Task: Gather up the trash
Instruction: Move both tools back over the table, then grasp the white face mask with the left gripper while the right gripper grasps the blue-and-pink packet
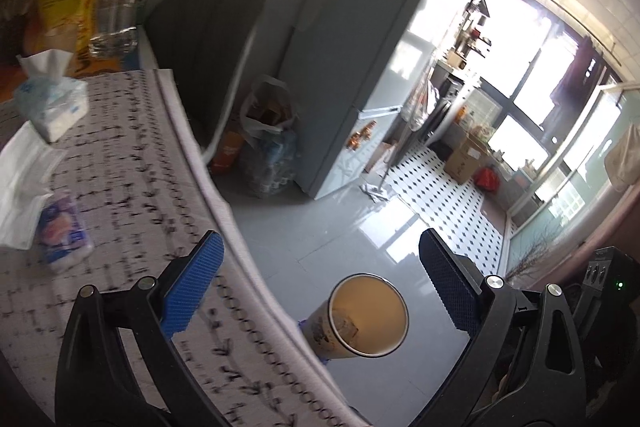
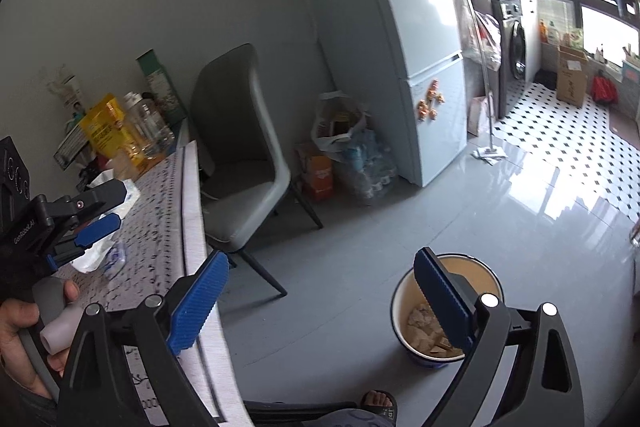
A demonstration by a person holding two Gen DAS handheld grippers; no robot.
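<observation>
At the table edge, both claws are held open above the trash bin on the floor.

The table [image 1: 120, 155], draped in a patterned cloth, carries the likely trash along its left side: a tissue pack [image 1: 52, 103], a loose white napkin [image 1: 24, 183] and a small wrapped packet [image 1: 64, 231]. The bin [image 1: 366, 315] is stood on the floor just beside the table edge, apparently so that items can be carried a short way and dropped in; paper scraps are already seen inside it. The left claw [image 1: 320, 287] is spread wide and empty, straddling table edge and bin. The right claw [image 2: 320, 303] is likewise parted, nothing gripped.
</observation>
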